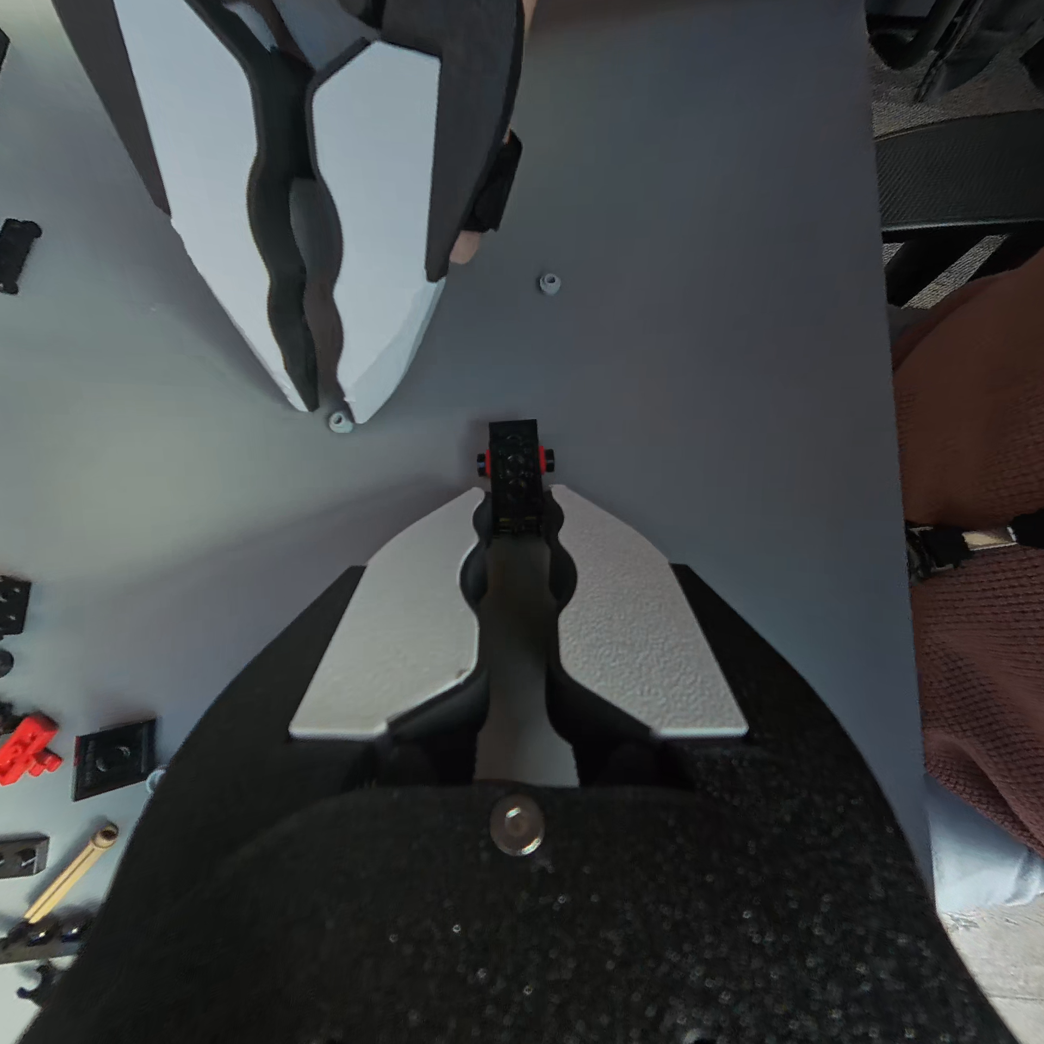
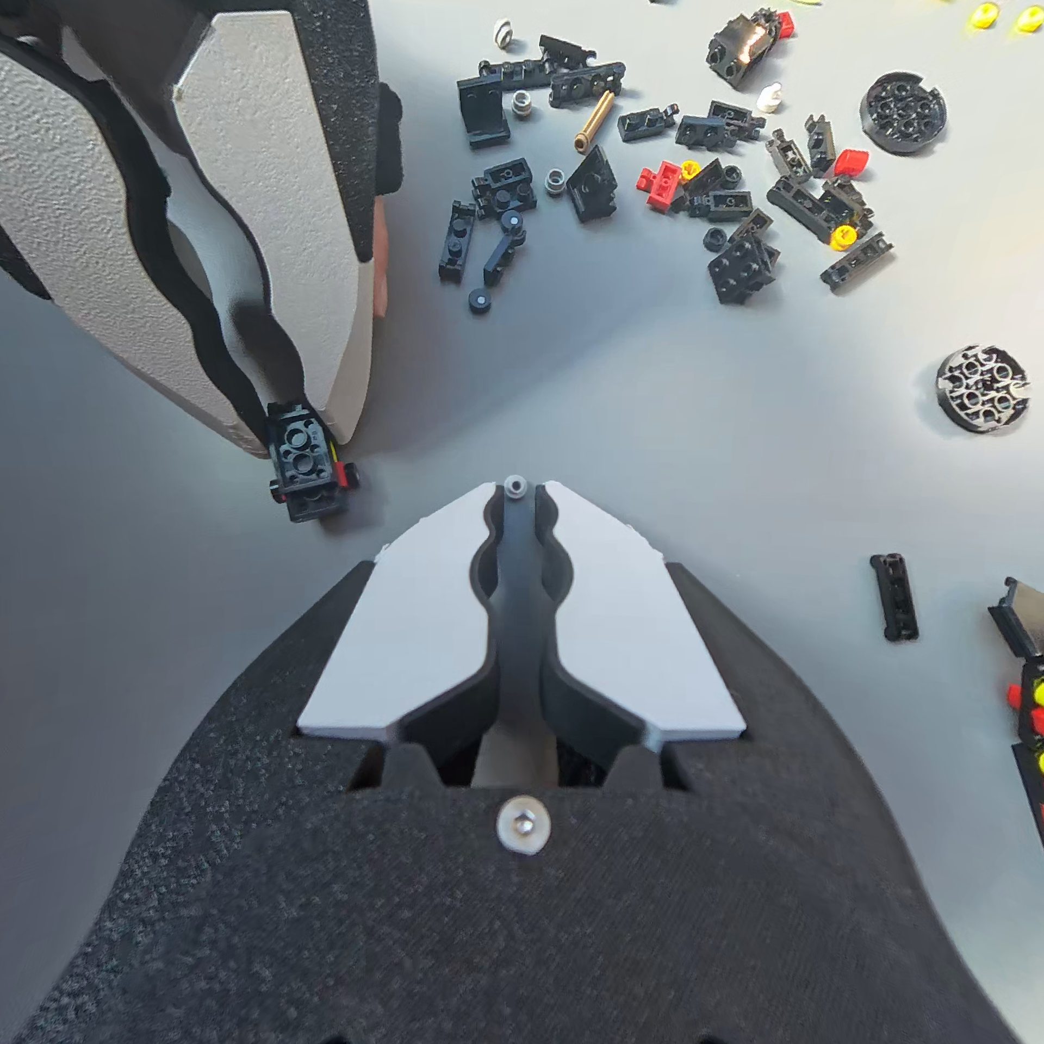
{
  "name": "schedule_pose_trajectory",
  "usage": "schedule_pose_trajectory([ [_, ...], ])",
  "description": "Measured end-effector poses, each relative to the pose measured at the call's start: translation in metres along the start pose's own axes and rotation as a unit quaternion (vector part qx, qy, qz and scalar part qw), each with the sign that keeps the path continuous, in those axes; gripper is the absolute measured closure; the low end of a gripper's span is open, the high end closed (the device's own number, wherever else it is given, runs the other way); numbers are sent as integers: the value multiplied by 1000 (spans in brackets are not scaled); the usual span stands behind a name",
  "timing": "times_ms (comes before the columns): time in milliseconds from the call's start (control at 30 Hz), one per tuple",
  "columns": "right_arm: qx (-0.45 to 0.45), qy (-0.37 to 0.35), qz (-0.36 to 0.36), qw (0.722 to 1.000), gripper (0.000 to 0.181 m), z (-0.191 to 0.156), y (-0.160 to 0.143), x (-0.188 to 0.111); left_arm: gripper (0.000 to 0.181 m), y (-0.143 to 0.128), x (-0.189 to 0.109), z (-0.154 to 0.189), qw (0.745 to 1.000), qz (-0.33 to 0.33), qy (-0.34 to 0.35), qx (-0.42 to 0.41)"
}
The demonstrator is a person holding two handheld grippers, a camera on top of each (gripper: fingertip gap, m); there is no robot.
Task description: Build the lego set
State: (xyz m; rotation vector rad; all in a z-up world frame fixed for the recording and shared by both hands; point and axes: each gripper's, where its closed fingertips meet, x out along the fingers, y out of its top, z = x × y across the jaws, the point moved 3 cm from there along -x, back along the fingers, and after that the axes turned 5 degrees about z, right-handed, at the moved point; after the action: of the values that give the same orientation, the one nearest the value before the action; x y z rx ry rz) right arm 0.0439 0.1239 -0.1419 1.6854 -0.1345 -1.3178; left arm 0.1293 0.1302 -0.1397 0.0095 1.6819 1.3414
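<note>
My left gripper (image 1: 513, 497) is shut on a small black Lego assembly (image 1: 513, 472) with red axle pins on both sides, held low over the grey table (image 1: 706, 395). In the right wrist view this gripper (image 2: 299, 429) comes in from the upper left with the assembly (image 2: 305, 460) at its tips. My right gripper (image 2: 515, 492) is nearly closed, pinching a small grey round stud (image 2: 515, 486) between its tips. In the left wrist view the right gripper (image 1: 333, 404) reaches in from the top, with the stud (image 1: 339, 421) at its tips, left of the assembly.
Many loose black, red and yellow pieces (image 2: 706, 169) lie at the far right, with a tan axle (image 2: 593, 121) and two round black plates (image 2: 903, 113) (image 2: 982, 390). A black bar (image 2: 895, 596) lies at right. A second grey stud (image 1: 549, 282) lies apart. A person sits past the table edge (image 1: 890, 395). My right fingertips sit around 7 centimetres from my left ones.
</note>
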Motion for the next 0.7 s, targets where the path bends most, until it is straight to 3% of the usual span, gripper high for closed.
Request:
schedule_pose_trajectory([
  [100, 1, 17, -39, 999, 165, -15, -17, -21, 164, 3, 3, 2, 1000, 1, -11, 5],
  [267, 6, 2, -3, 1000, 167, -59, -42, -60, 164, 11, 14, 14, 999, -2, -43, 30],
  [567, 22, -40, 7, 999, 174, -66, -47, -50, 164, 22, 27, 13, 997, -8, -56, 46],
  [700, 138, 25, 94, 986, 175, -70, -26, -48, 164, 23, 29, 13, 997, -9, -54, 50],
])
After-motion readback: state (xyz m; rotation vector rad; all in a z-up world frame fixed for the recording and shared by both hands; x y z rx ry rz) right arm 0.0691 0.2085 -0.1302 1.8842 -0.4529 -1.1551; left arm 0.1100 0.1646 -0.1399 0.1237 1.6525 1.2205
